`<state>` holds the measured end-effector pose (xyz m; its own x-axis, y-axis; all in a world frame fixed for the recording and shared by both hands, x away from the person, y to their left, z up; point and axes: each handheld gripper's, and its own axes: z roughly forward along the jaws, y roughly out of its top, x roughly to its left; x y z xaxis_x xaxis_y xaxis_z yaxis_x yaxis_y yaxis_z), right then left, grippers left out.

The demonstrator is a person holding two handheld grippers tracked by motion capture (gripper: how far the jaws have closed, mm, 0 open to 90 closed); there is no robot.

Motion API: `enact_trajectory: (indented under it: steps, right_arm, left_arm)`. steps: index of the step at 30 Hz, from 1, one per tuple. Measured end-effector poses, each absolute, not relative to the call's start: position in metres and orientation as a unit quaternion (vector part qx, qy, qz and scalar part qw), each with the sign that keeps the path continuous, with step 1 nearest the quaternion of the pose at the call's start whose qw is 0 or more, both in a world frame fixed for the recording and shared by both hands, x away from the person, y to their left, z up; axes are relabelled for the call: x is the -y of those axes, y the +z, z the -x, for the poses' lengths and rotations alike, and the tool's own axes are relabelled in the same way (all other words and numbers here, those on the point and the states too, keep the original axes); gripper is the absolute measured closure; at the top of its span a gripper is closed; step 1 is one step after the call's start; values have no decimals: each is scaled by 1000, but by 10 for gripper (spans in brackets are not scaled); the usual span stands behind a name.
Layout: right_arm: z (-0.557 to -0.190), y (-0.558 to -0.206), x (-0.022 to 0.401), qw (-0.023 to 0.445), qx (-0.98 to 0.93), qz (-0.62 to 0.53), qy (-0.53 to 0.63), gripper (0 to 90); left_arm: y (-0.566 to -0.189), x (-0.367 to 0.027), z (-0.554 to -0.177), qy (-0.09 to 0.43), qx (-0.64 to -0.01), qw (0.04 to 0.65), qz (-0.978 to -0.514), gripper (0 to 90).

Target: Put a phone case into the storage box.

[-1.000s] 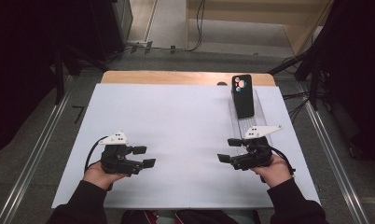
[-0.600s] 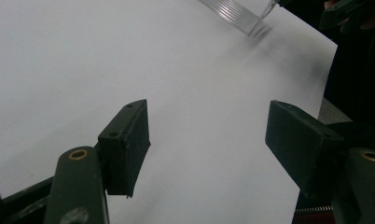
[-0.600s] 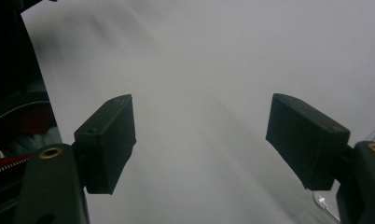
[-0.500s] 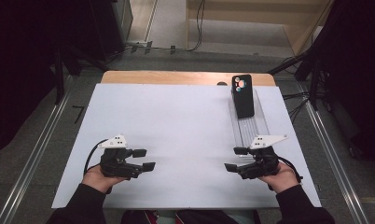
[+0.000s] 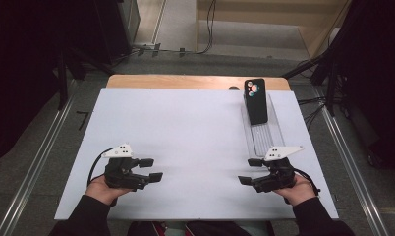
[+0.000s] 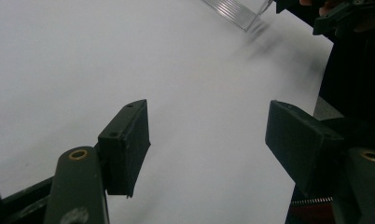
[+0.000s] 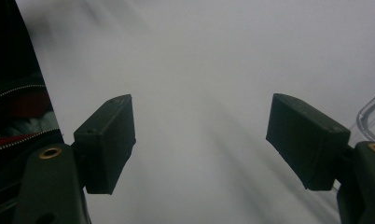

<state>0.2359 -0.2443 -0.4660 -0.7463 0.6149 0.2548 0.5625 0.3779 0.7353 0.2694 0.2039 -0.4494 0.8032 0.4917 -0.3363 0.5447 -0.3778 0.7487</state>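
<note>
The phone (image 5: 256,101) stands propped, camera end up, at the far end of a clear tray (image 5: 264,133) on the right side of the white surface (image 5: 185,137); whether it leans on the tray wall cannot be told. The tray's long axis runs away from the person. The right tongs (image 5: 248,172) lie just beside the tray's near end, plainly the closer pair, jaws wide apart and holding nothing. The left tongs (image 5: 153,168) rest well apart, jaws likewise wide and empty.
</note>
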Motion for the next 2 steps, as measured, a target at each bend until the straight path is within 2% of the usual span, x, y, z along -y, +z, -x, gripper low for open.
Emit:
enact_trajectory:
  steps: [2]
  right_arm:
    - [-236,-466,244,24,-830,-358,427,207]
  left_arm:
    - [-449,-204,-270,-29,-313,462,-830,307]
